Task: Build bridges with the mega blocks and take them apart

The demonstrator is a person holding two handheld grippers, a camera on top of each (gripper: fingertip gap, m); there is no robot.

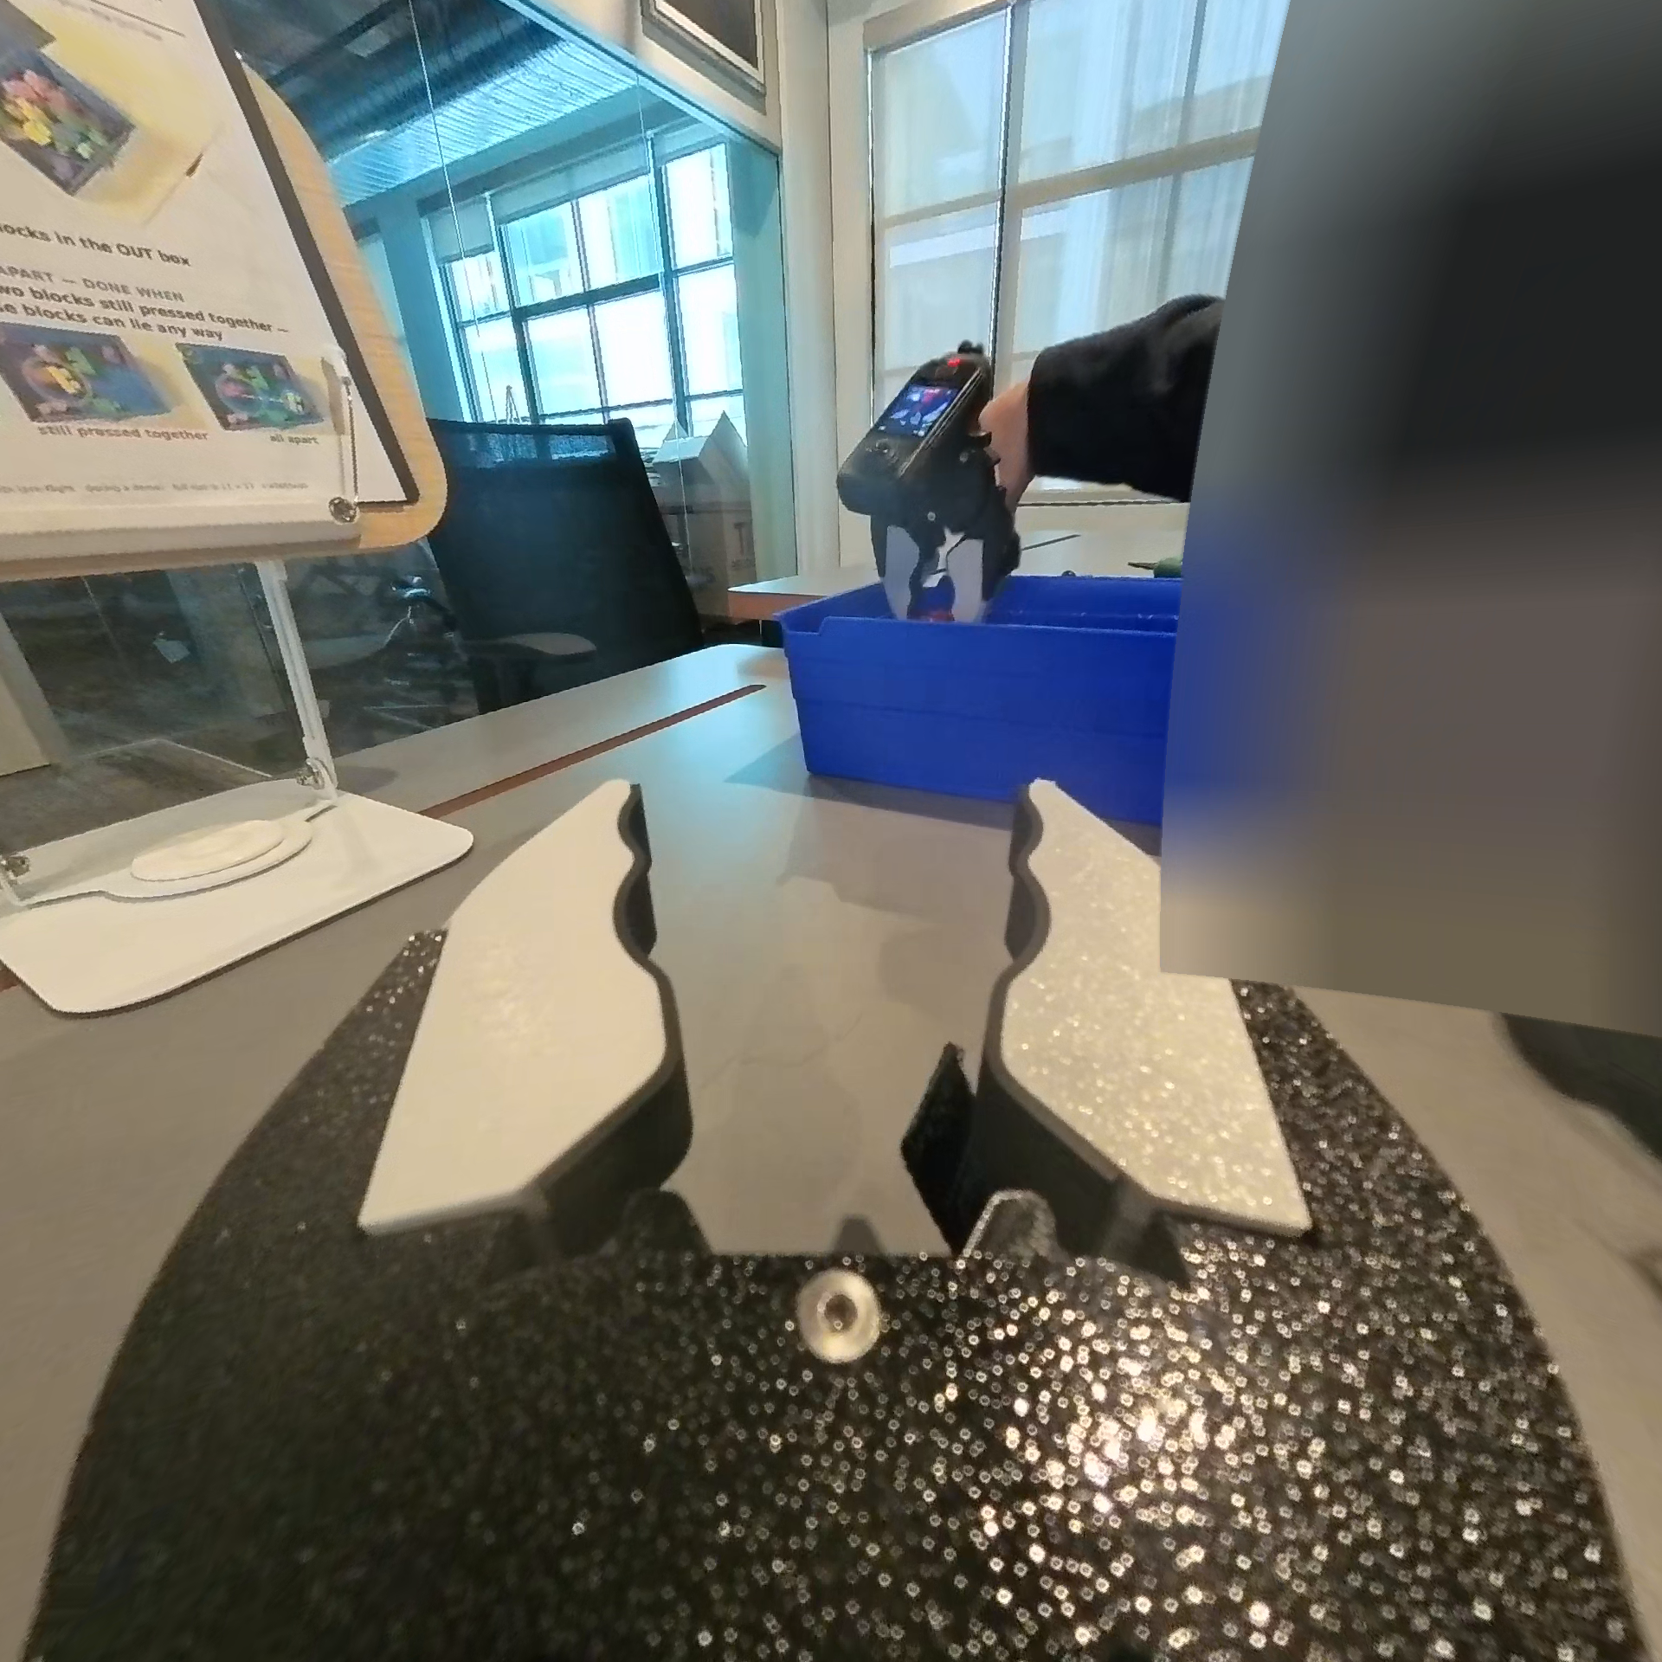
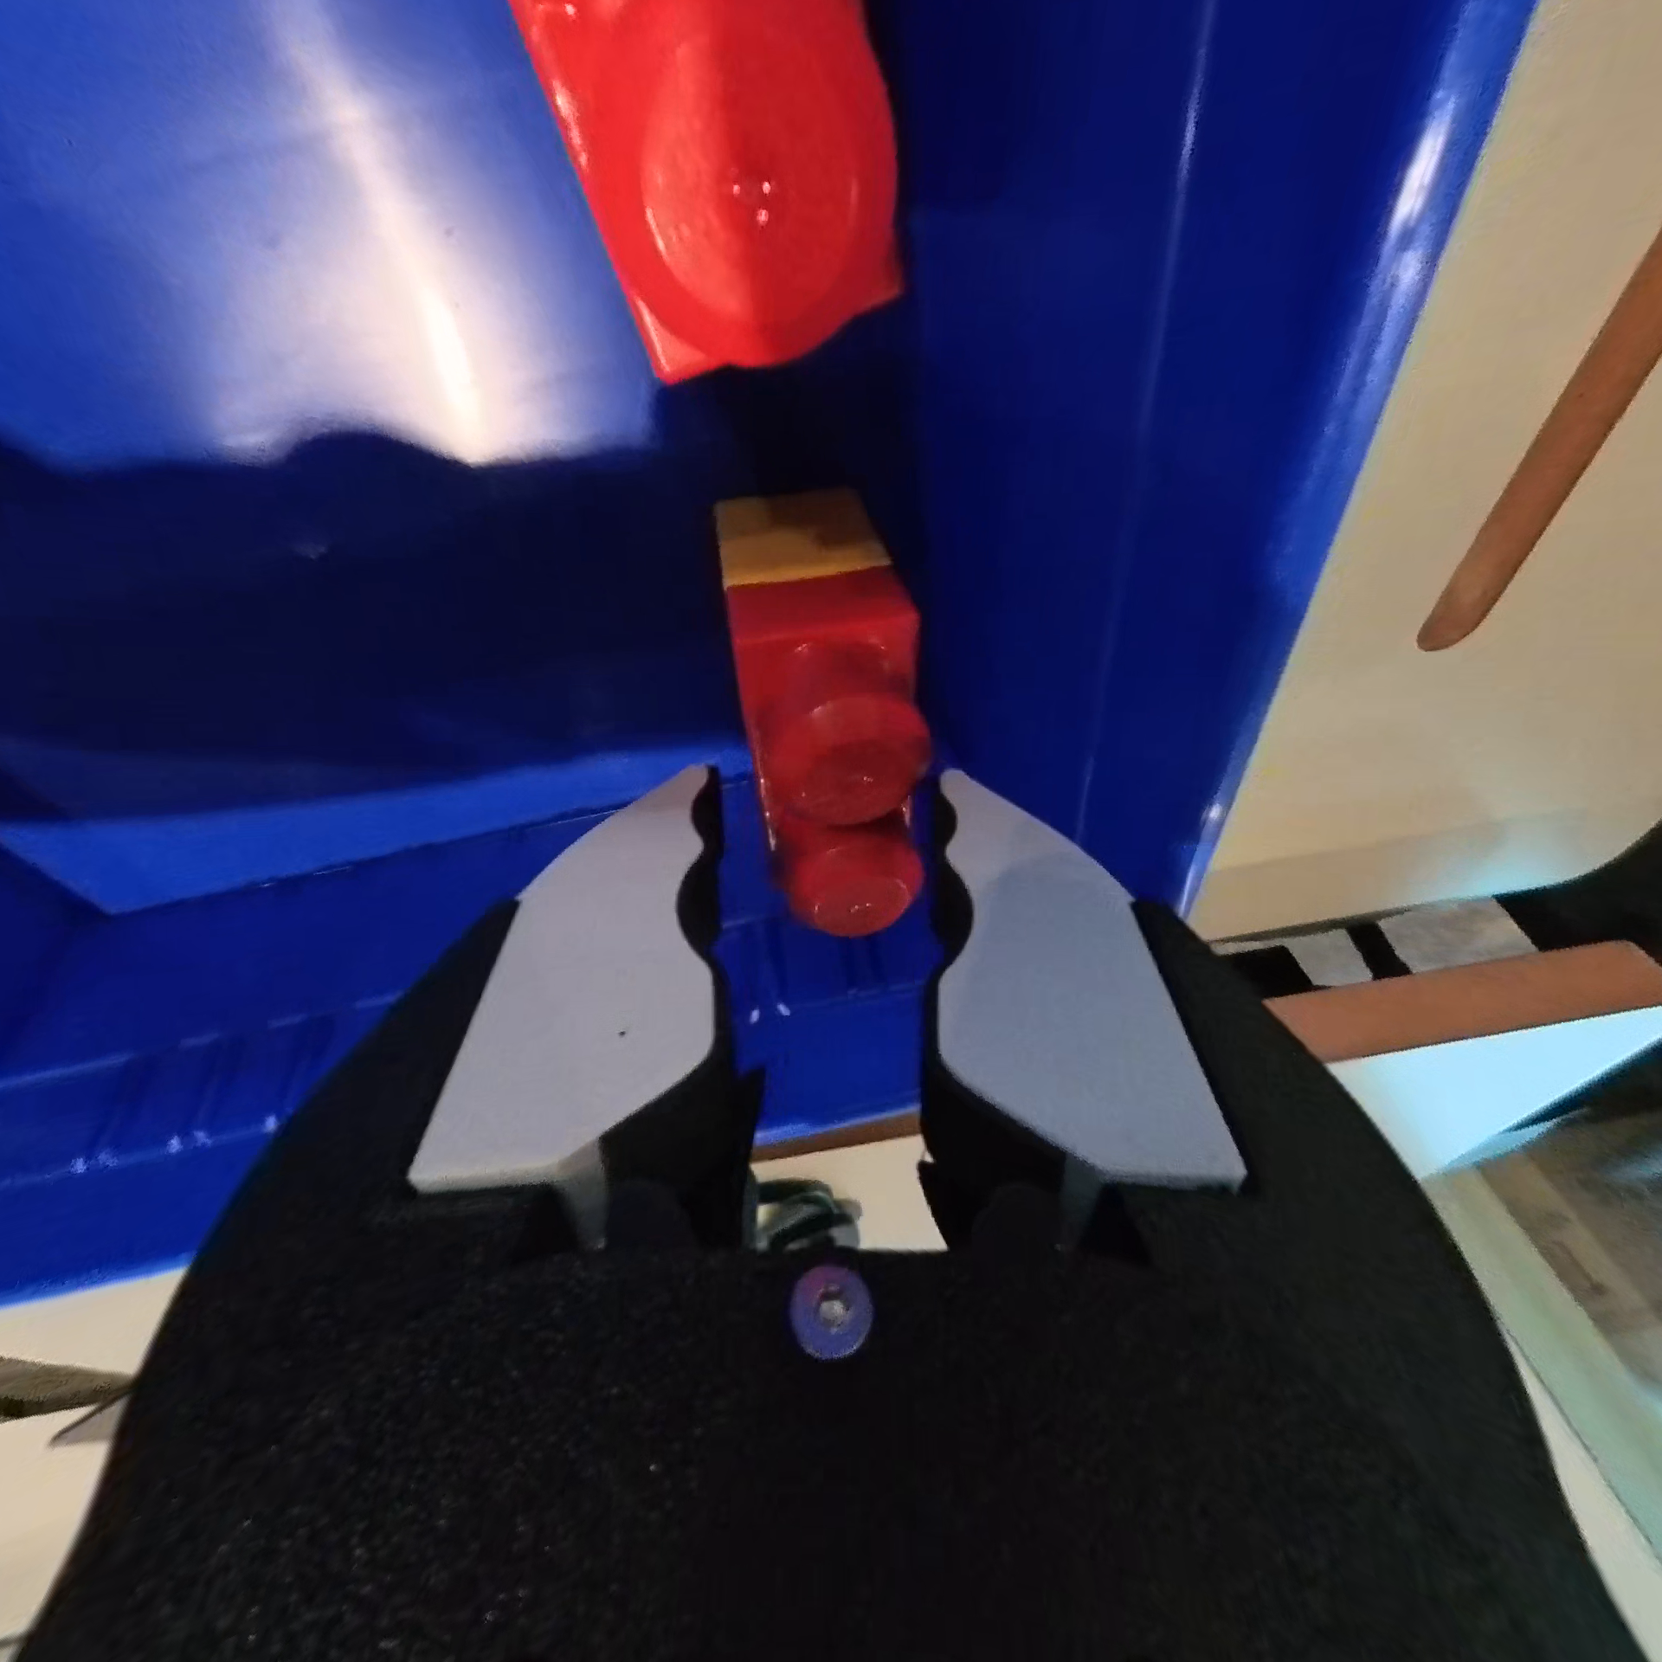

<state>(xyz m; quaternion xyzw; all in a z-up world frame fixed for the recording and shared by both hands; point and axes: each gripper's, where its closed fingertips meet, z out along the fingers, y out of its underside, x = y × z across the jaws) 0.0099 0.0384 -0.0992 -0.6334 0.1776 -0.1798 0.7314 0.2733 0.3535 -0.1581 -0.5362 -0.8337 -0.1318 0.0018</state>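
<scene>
Meanwhile, the left gripper [image 1: 832, 832] hovered low over the grey table [image 1: 225, 1124] with its jaws spread wide and nothing between them, well apart from the blue bin [image 1: 980, 710] that stood farther along the tabletop. To its left stood a sign on a clear stand [image 1: 180, 270], and beyond it a black office chair [image 1: 558, 549]. The right gripper [image 2: 823, 814], held by a hand in a dark sleeve [image 1: 1124, 396], reached down inside the bin near its corner. Its jaws stood narrowly apart on either side of a red block [image 2: 832, 710] with two round studs; I could not tell whether the fingers [image 2: 612, 971] actually touched it. A yellow block [image 2: 796, 540] sat just behind the red one, against the bin wall. A second, larger red block [image 2: 737, 180] lay farther in on the bin floor.
</scene>
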